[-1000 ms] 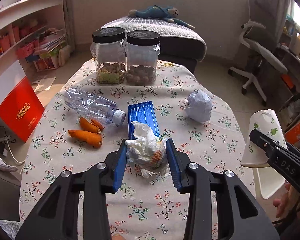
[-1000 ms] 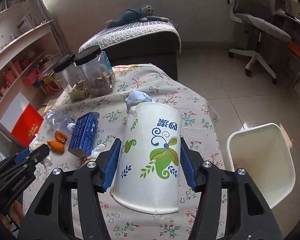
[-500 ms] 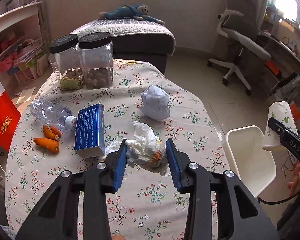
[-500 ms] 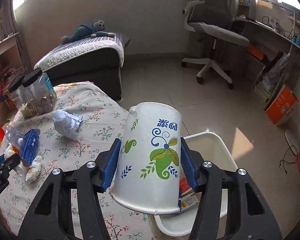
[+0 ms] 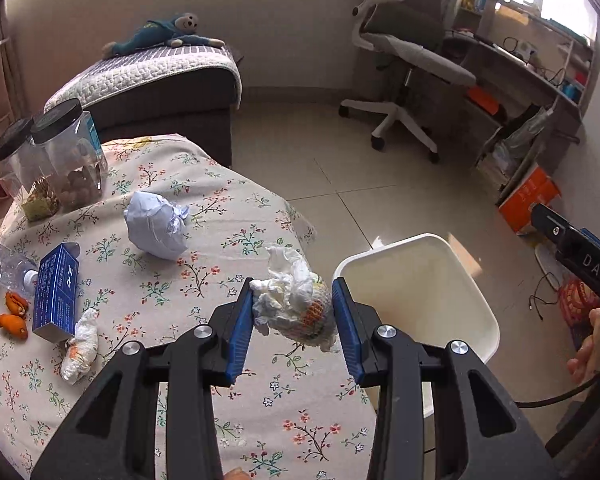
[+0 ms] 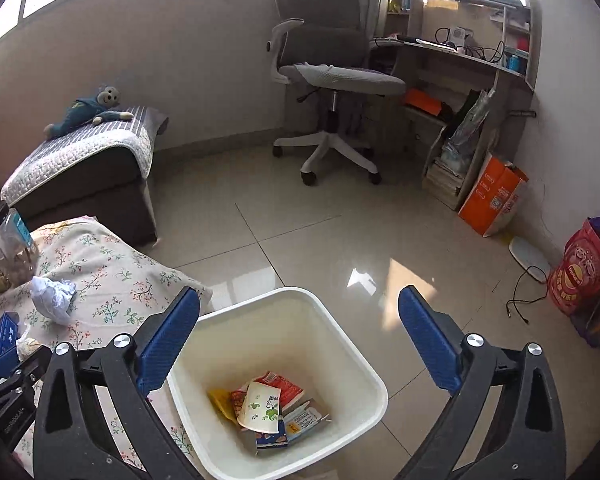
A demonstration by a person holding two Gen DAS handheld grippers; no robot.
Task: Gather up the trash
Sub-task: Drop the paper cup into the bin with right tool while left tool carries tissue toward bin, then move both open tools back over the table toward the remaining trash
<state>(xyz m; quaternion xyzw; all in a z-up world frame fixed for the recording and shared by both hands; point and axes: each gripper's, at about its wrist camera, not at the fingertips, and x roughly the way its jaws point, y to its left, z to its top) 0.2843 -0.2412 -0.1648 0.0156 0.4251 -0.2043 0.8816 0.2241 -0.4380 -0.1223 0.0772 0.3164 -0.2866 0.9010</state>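
Two hand-held grippers in play. Left hand-held gripper (image 5: pixel 293 312): blue pads pressed on a wad of white tissue and orange-flecked foam netting (image 5: pixel 296 304), carried above the worktop's (image 5: pixel 236 240) edge, white bin (image 5: pixel 472 304) at 3 o'clock from it. Right hand-held gripper (image 6: pixel 299 336): jaws have just been opening, now spread wide with nothing between them, poised over the bin. Paper cup (image 6: pixel 260 406) with green leaf print lies inside the bin at 6 o'clock among printed wrappers; cup lettering too small to read. "DAS" legible on the right tool's body in the left view. Floral worktop carries crumpled paper ball (image 5: pixel 156 226), blue carton (image 5: pixel 56 296) with white unreadable characters, a second tissue wad (image 5: pixel 78 346).
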